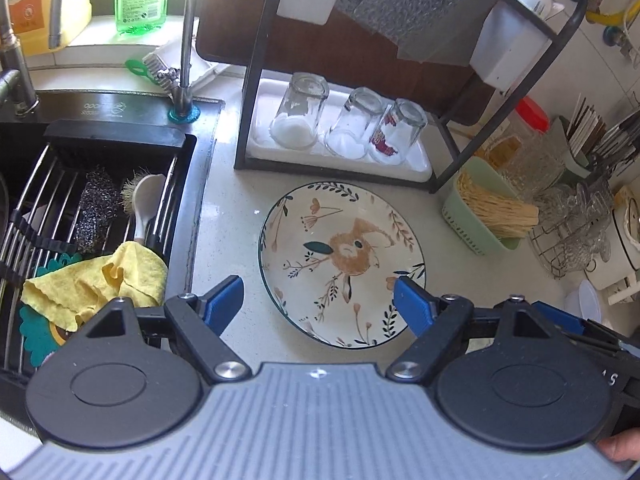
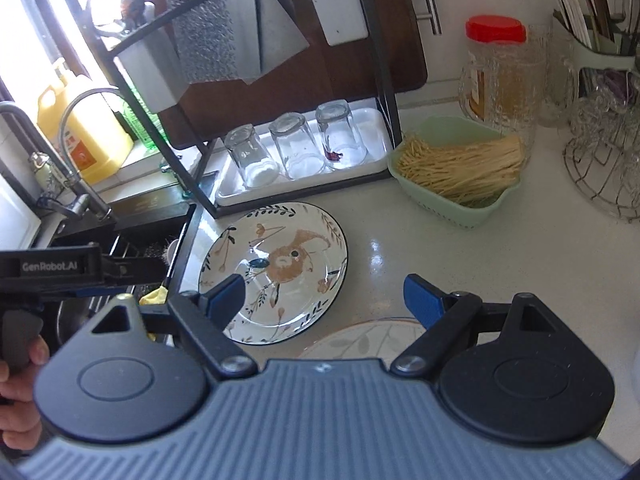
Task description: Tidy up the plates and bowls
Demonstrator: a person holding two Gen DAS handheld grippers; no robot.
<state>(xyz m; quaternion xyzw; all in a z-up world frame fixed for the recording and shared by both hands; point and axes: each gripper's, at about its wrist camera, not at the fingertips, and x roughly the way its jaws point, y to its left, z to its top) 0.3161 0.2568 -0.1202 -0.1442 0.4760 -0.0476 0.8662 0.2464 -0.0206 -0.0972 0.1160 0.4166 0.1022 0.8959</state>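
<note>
Approach step: left gripper (image 1: pixel 318 300) and right gripper (image 2: pixel 324 300) both wide, empty, near the plate (image 1: pixel 342 264) before the rack (image 1: pixel 256 80); next, straddle its rim.

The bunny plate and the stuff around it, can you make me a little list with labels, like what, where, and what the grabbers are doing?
plate: rabbit-pattern plate, flat on the white counter
behind it: black rack with three upturned glasses on a white tray
left of it: sink with a yellow cloth
right of it: green basket of dry noodles
second plate: leaf-pattern plate, nearer, partly hidden
left hand-held gripper: open, above the rabbit plate, holding nothing
right hand-held gripper: open, holding nothing
</note>
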